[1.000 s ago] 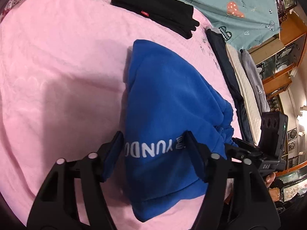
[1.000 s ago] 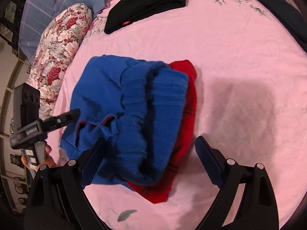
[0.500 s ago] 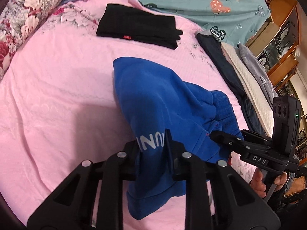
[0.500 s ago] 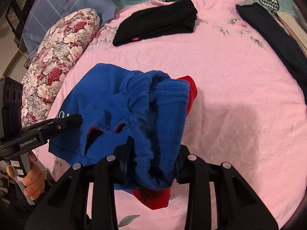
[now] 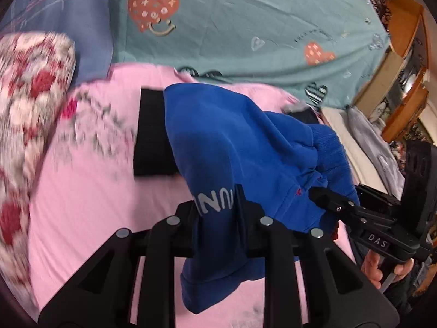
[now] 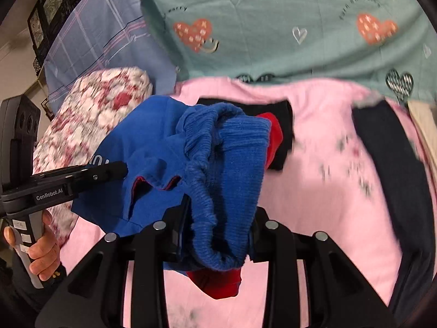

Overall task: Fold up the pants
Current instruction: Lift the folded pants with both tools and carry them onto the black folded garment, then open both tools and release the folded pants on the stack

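The folded blue pants (image 5: pixel 235 147) with white lettering and a red lining hang above the pink bed. My left gripper (image 5: pixel 218 205) is shut on the lettered edge of the blue pants. In the right wrist view the pants' ribbed waistband (image 6: pixel 232 164) bunches between the fingers, and my right gripper (image 6: pixel 218 218) is shut on it, with red lining (image 6: pixel 218 281) hanging below. Each gripper shows in the other's view: the right one (image 5: pixel 325 196) at the pants' right edge, the left one (image 6: pixel 109 172) at their left edge.
A folded black garment (image 5: pixel 153 136) lies on the pink sheet (image 5: pixel 95 196) behind the pants. A floral pillow (image 5: pixel 24 114) is at the left, a teal heart-print blanket (image 5: pixel 245 22) at the back. Dark and pale folded clothes (image 6: pixel 387 164) lie along the right. Wooden shelves (image 5: pixel 404 68) stand far right.
Both grippers went from open around the pants to shut on them, then lifted them off the bed and toward the back; the views now tilt up to the blanket.
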{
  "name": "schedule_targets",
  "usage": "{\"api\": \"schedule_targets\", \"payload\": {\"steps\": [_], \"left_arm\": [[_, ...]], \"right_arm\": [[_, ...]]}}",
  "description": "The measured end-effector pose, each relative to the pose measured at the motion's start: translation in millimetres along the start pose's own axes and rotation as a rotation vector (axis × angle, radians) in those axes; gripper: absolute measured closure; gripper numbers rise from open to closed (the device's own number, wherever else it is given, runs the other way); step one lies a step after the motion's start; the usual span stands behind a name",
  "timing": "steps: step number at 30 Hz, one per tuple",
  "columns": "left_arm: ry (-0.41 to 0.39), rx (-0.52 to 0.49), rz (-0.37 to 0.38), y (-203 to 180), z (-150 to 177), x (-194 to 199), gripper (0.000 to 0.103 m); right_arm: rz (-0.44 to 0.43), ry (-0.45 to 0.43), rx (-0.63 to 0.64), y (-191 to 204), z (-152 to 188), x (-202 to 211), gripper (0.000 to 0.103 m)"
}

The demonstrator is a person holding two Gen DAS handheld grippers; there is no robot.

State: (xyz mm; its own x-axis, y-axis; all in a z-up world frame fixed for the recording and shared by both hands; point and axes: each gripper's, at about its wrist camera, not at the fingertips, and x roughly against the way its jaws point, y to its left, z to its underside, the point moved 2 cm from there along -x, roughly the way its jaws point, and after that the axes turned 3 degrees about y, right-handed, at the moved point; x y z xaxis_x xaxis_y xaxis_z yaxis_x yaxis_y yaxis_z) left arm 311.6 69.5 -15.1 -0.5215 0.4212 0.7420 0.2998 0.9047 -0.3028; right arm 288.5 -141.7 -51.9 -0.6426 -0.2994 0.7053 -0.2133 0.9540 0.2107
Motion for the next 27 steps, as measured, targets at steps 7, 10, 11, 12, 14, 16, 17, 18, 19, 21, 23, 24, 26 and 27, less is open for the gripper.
{"api": "schedule_targets", "payload": {"steps": [7, 10, 11, 12, 14, 16, 17, 18, 19, 21, 23, 24, 26, 27], "left_arm": [[0.023, 0.047, -0.073, 43.0, -105.3, -106.9, 0.08], [0.125, 0.127, -0.055, 75.3, -100.7, -167.7, 0.078], [0.152, 0.143, -0.053, 84.7, -93.1, -184.0, 0.065], [0.142, 0.14, -0.063, 89.6, -88.2, -187.7, 0.054], [0.089, 0.095, -0.106, 95.9, -82.9, -180.7, 0.031], [0.086, 0.062, -0.134, 99.9, -79.4, -172.3, 0.028], [0.074, 0.046, -0.17, 102.9, -76.1, -163.7, 0.027], [0.064, 0.027, -0.199, 104.0, -72.5, -154.5, 0.027], [0.058, 0.01, -0.229, 104.7, -68.6, -145.5, 0.027], [0.025, -0.01, -0.328, 101.6, -60.8, -116.8, 0.029], [-0.047, -0.028, -0.373, 88.0, -51.7, -78.3, 0.023], [-0.087, -0.035, -0.379, 78.1, -47.3, -59.1, 0.017], [-0.202, -0.034, -0.394, 49.6, -30.6, -11.7, 0.002], [-0.227, -0.032, -0.408, 40.6, -24.6, 0.2, 0.002]], "right_arm": [[0.08, 0.045, 0.045, -38.5, -91.9, -116.5, 0.07], [0.085, 0.151, 0.021, -63.2, -83.9, -178.9, 0.066], [0.115, 0.183, 0.012, -70.8, -73.9, -196.2, 0.055], [0.143, 0.169, 0.011, -74.3, -68.0, -200.9, 0.035], [0.199, 0.096, 0.04, -77.0, -63.6, -194.3, 0.019], [0.194, 0.094, 0.06, -76.5, -64.8, -184.0, 0.018], [0.185, 0.099, 0.065, -77.7, -65.3, -174.0, 0.018], [0.197, 0.097, 0.069, -77.4, -66.6, -165.2, 0.018], [0.212, 0.09, 0.073, -75.5, -66.7, -153.9, 0.018], [0.266, 0.044, 0.072, -65.2, -66.9, -122.9, 0.018], [0.319, -0.016, 0.077, -50.7, -66.1, -85.8, 0.017], [0.332, -0.03, 0.073, -42.8, -65.1, -71.0, 0.016], [0.381, -0.057, 0.044, -28.0, -56.1, -36.5, 0.009], [0.397, -0.08, 0.03, -22.0, -49.6, -21.9, 0.005]]}}
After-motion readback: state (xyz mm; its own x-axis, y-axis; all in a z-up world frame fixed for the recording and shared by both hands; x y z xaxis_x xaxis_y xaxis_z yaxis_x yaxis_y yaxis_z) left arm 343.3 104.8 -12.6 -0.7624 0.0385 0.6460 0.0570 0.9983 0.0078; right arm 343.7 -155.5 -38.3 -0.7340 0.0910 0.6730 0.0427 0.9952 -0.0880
